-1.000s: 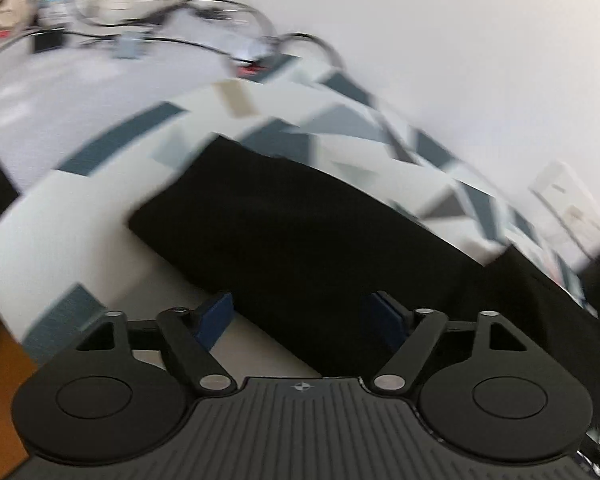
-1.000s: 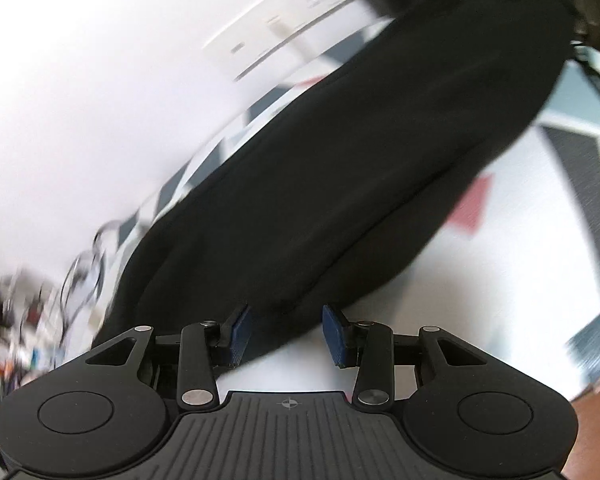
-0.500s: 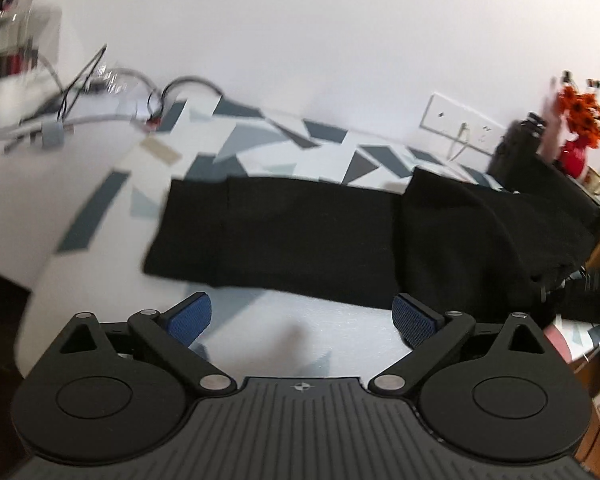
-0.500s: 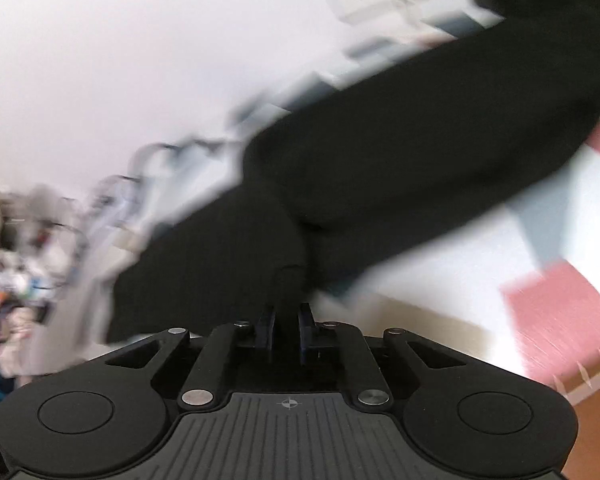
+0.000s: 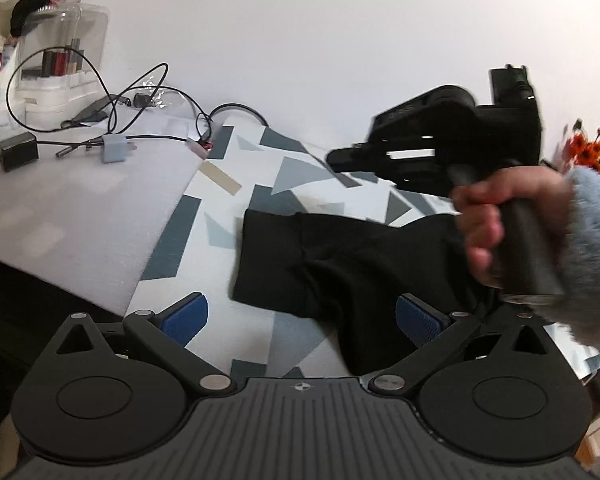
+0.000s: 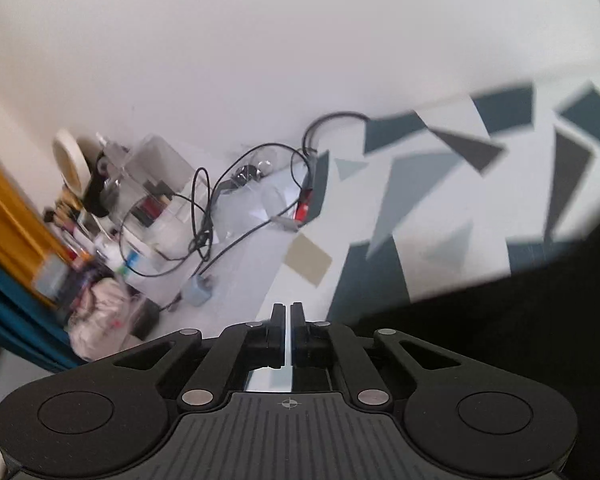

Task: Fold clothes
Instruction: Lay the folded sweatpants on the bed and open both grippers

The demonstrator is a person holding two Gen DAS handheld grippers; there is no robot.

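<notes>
We hold the left gripper [image 5: 302,314] w/ jaws spread wide, nothing pinched; its blue pads [image 5: 186,318] sit either side of the black garment's [image 5: 340,264] near edge. The garment lies partly folded on the patterned cloth [image 5: 256,168]. The right gripper [image 6: 287,316] is nearly shut, jaws just opening, thin gap, no fabric seen between them. Our right hand [image 5: 496,220] grips its handle above the garment.

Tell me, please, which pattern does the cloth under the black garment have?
White with grey, dark blue-grey and beige geometric shapes. The patterned cloth under the black garment shows best in the left wrist view.
</notes>
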